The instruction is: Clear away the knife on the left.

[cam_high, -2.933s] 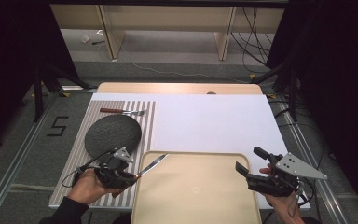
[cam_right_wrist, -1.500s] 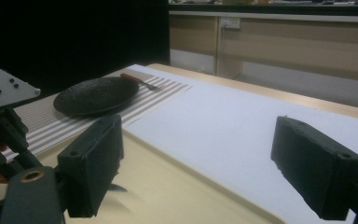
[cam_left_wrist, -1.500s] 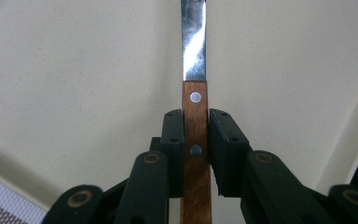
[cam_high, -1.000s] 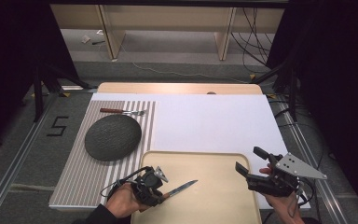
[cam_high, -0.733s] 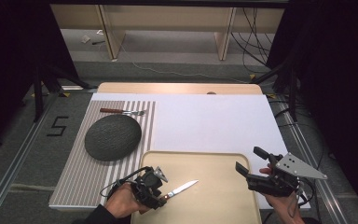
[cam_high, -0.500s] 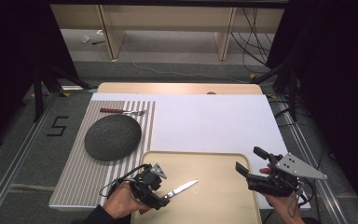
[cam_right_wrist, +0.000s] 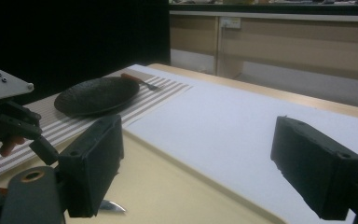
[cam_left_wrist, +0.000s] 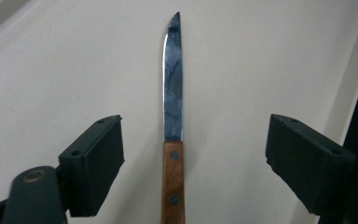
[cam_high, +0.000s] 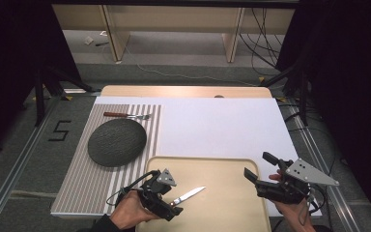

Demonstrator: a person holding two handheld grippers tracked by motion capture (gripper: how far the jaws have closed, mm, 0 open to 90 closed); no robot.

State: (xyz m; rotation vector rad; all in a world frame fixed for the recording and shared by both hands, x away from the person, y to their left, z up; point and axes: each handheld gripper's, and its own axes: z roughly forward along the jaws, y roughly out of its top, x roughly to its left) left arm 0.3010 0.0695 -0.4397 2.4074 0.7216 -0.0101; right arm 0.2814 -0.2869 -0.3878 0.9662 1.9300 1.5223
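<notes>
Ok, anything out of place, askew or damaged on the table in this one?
Mildly. The knife lies alone on the beige tray, angled across it, between the open jaws of the left gripper, while the fork sits beyond the dark plate on the striped mat. Nothing looks spilled or damaged.

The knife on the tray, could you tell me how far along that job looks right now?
Done, it seems: the knife lies flat on the tray, between the open jaws of the left gripper, which no longer grip it. In hand: nothing; the right gripper is open and empty by the tray's right edge. Possibly left: the fork and plate sit on the striped mat.
</notes>
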